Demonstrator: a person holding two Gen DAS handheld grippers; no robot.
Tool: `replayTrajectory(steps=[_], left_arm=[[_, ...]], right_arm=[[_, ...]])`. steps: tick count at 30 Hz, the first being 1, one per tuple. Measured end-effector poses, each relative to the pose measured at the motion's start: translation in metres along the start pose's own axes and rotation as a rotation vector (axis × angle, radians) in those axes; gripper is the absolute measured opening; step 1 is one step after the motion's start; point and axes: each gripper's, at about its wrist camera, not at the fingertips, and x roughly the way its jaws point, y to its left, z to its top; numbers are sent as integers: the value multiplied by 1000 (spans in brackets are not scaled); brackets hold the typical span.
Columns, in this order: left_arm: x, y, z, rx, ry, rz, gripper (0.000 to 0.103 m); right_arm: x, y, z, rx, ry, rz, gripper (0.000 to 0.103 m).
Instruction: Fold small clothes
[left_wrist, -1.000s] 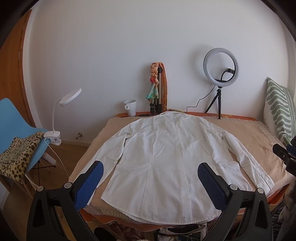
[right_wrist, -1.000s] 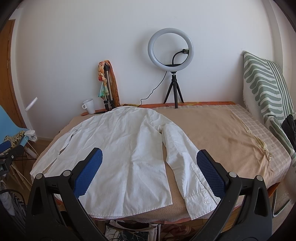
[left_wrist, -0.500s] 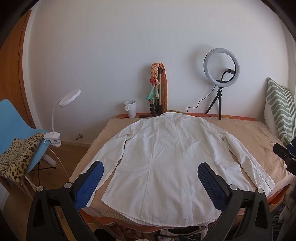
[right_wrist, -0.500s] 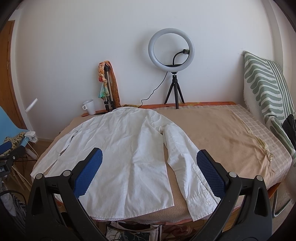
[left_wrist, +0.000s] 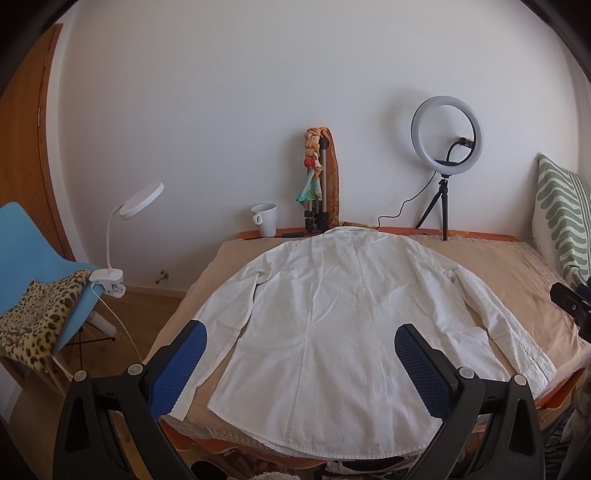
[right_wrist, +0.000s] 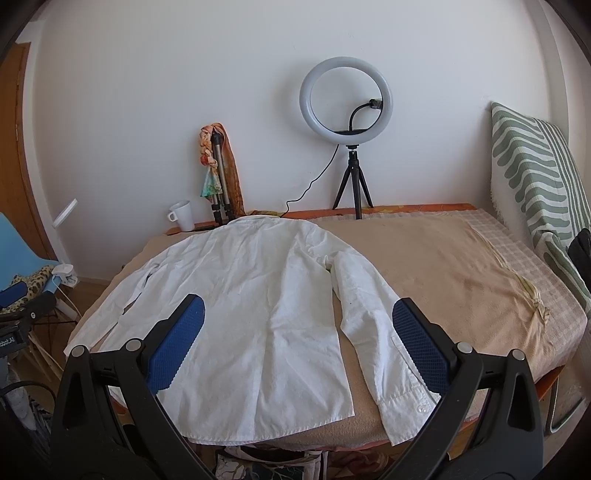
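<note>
At the far left of my left view a blue chair (left_wrist: 33, 254) carries a leopard-print cloth (left_wrist: 40, 314), and a white clip lamp (left_wrist: 127, 218) is clamped to its edge. Next comes the bed (left_wrist: 491, 266) with its tan cover, and on it the white shirt (left_wrist: 332, 317) lies flat, back side up. Its long axis runs straight away from me: the collar points at the far wall and the hem lies at the near edge of the bed, just ahead of my tongs. The sleeves slant outward and down along both sides of the body, cuffs toward me.

My left tongs (left_wrist: 301, 363) hang spread wide above the near edge, gripping nothing; the left pad shows over the left cuff, the right pad over the lower right part of the shirt body.

Behind the collar, along the wall, stand a white mug (left_wrist: 266, 219), a folded tripod (left_wrist: 319, 184) with a colourful scarf draped on it, then a ring light (left_wrist: 447, 134) on its small stand. A green-and-white striped pillow (left_wrist: 561, 218) leans at the right end of the bed.

My right tongs (right_wrist: 297, 338) are likewise wide apart and empty, hovering over the near right part of the shirt (right_wrist: 251, 302): the left pad shows over the body, the right pad over the right sleeve near its cuff. That cuff reaches the near edge of the bed (right_wrist: 443, 266).
</note>
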Motion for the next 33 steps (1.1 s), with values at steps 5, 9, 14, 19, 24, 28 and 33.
replayTrajectory(steps=[5,9,14,19,24,28,33], left_arm=[[17,16,4,-9,46,-49,103],[33,34,12,-20,55,-44,101],[56,67,16,-58,19,-119,99],[102,97,13,-45,93,-36,81],[153,141,1,-131,225,-54,70],[189,179,-6,-173,297,-36,61],[235,224,-22,-270,392,-106,60]], right_arm=[[10,5,4,-11,-5,19,103],[23,10,13,-12,-2,61,103],[47,23,28,-30,9,117,103],[82,39,48,-43,41,194,103],[117,60,62,-52,59,248,102],[143,69,59,-25,101,306,95],[174,71,37,0,215,333,90]])
